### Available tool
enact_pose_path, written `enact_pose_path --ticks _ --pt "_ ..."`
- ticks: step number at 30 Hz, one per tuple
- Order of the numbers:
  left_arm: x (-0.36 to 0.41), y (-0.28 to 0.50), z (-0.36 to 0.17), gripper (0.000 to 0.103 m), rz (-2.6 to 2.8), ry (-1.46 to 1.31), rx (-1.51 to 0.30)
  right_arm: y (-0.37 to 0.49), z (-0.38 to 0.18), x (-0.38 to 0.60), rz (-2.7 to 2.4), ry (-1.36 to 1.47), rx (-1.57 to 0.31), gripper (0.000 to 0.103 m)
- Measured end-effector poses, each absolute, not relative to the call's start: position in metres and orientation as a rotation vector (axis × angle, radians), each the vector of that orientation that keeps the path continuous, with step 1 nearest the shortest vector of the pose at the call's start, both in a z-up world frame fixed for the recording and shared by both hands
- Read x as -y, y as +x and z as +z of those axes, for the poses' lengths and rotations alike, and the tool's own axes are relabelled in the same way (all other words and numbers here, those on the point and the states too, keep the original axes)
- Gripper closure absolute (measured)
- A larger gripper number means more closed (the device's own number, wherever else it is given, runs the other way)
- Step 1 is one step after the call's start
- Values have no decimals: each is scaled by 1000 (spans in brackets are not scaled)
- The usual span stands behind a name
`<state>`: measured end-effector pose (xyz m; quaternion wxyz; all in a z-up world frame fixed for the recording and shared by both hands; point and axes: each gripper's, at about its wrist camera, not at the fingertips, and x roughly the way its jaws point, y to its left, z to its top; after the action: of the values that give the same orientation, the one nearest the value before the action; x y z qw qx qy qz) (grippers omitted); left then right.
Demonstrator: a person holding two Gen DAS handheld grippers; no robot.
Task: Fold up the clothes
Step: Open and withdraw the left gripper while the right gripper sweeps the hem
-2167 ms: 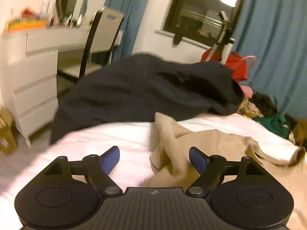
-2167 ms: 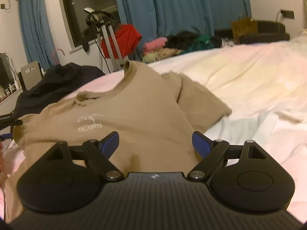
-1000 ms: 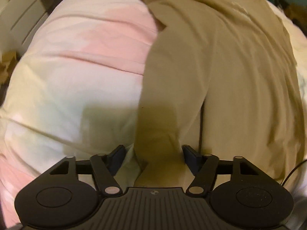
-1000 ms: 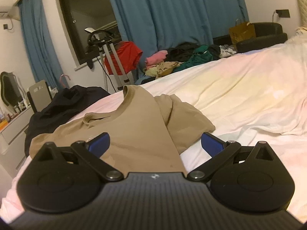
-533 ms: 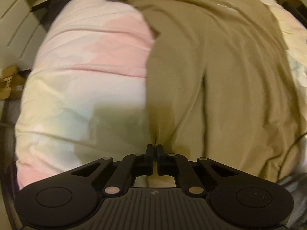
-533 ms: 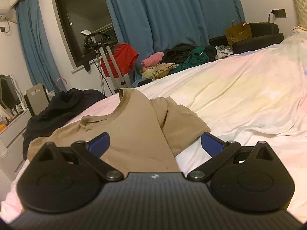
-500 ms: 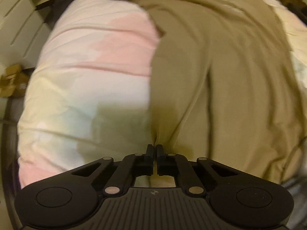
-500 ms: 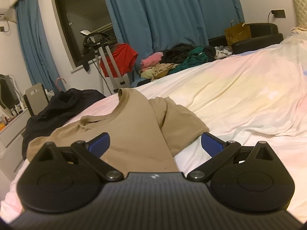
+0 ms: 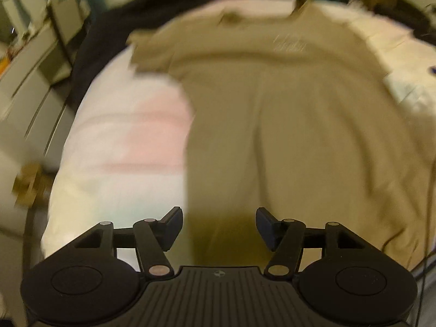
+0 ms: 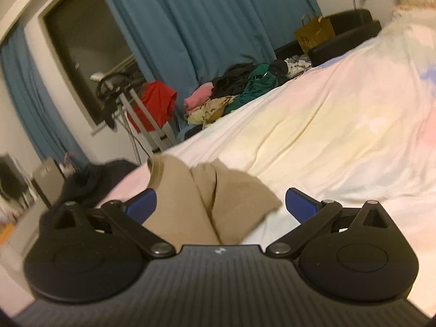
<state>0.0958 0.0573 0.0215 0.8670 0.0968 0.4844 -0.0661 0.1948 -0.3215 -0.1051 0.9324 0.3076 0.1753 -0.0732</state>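
Tan cotton, one t-shirt [image 9: 286, 125], lies spread front-up on the bed [image 9: 130, 141]. Left tool [image 9: 217, 227] gapes wide above its bottom hem, gripping nothing. Right tool [image 10: 220, 203] is spread wide too, empty, over one bunched sleeve [image 10: 234, 201].

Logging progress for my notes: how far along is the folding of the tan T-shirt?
Done: the tan cotton T-shirt lies spread front-up on the pale bedsheet. In hand: nothing; the left gripper and right gripper are open above it. Left: every fold; both sleeves are still out.
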Motion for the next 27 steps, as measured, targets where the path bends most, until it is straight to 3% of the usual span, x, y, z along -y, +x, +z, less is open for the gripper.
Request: enact_pose_path --ticks 2,5,9,11,13,17,20,22,25,27 --pt "-32 103 25 29 -174 161 -942 213 -114 343 -123 727 -359 1" --pt "0 117 21 29 -241 126 -801 239 -133 381 -51 938 -356 1" --pt "34 138 -14 28 -268 131 -677 278 -151 409 -37 951 -360 1" --pt "50 154 -31 28 -302 138 -656 301 -165 413 -7 930 -400 6" --pt "60 154 -48 28 -347 161 -629 321 -179 413 27 908 -440 21" --pt "62 179 -89 28 -381 193 -611 352 -203 401 94 858 -513 22" --pt "59 191 -105 28 -392 158 -634 363 -204 378 117 731 -545 37" --pt "58 195 -108 28 -387 150 -626 363 -194 365 148 642 -539 65" --pt "54 194 -107 28 -389 124 -618 358 -175 355 154 558 -508 93" --pt "52 189 -102 29 -396 105 -607 353 -163 354 126 529 -473 94"
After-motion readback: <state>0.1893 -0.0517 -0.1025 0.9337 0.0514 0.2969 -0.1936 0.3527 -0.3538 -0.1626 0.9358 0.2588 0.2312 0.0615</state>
